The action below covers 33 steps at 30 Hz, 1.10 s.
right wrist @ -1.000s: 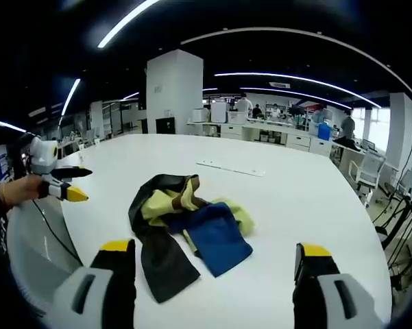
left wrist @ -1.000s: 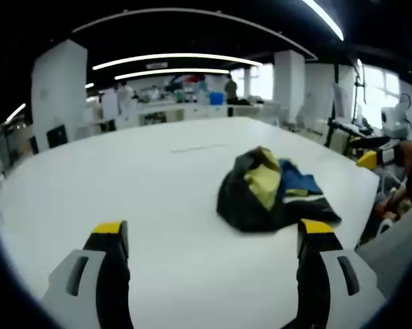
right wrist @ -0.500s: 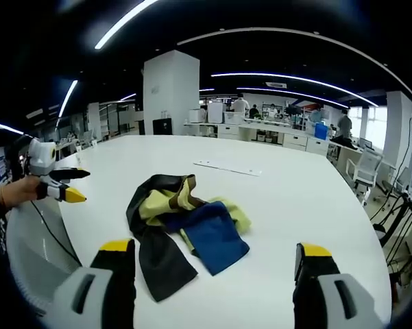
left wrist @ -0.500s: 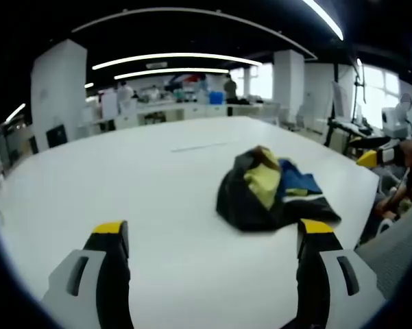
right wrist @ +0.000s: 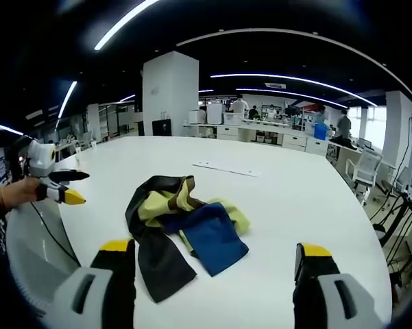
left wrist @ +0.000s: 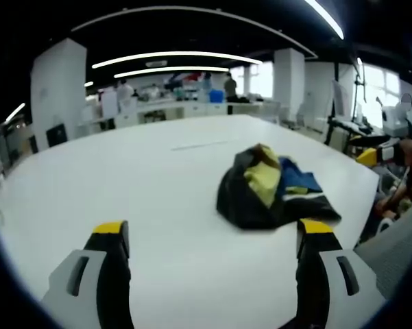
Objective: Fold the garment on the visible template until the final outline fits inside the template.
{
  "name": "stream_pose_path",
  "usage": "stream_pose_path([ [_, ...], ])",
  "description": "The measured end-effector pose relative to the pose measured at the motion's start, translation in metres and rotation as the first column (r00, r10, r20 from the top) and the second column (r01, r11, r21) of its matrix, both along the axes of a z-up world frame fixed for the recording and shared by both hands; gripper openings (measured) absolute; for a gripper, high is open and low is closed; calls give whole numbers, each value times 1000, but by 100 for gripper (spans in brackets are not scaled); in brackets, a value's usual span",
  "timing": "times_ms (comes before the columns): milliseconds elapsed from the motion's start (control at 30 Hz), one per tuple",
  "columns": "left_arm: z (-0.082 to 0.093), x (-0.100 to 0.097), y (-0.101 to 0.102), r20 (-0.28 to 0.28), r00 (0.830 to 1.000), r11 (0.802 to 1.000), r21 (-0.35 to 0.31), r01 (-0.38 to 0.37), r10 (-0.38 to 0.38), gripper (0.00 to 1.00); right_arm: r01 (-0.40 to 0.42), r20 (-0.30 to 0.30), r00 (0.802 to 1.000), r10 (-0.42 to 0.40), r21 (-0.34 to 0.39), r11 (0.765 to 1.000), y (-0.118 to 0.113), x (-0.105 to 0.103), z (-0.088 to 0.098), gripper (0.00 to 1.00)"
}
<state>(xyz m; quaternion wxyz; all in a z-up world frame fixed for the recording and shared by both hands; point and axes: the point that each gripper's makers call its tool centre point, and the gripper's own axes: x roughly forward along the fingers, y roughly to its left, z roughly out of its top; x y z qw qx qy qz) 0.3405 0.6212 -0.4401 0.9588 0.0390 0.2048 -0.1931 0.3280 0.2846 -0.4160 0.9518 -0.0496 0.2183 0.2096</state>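
The crumpled garment lay near the table's edge; both grippers hovered released, grasping nothing.

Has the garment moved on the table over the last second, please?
No. The garment lies crumpled in the same spot relative to the thin strip on the table.

Open-plan lab: equipment-laden benches, strip lights, white pillars.

I can't make out the template on the table; the garment is bunched, hiding its shape.
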Motion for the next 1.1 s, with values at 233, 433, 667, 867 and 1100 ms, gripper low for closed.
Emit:
stream_pose_path([
  [233, 0, 0, 0, -2, 1000, 1000, 1, 1, -1, 98, 1, -5, 1000, -1, -2, 1000, -2, -1, -2, 97],
  [433, -1, -1, -3, -6, 1000, 1000, 4, 7, -7, 98, 3, -4, 1000, -3, 1, 1000, -3, -1, -2, 97],
  [667, -1, 0, -3, -1, 1000, 1000, 0, 9, -9, 97, -2, -7, 1000, 2, 3, 1000, -2, -2, -3, 97],
  [867, -1, 0, -3, -2, 1000, 1000, -5, 6, -6, 97, -11, -9, 1000, 11, 7, 1000, -1, -1, -4, 97],
  [1100, -1, -1, -3, 0, 1000, 1000, 6, 7, -7, 97, -34, -17, 999, 34, 5, 999, 5, 0, -5, 97],
])
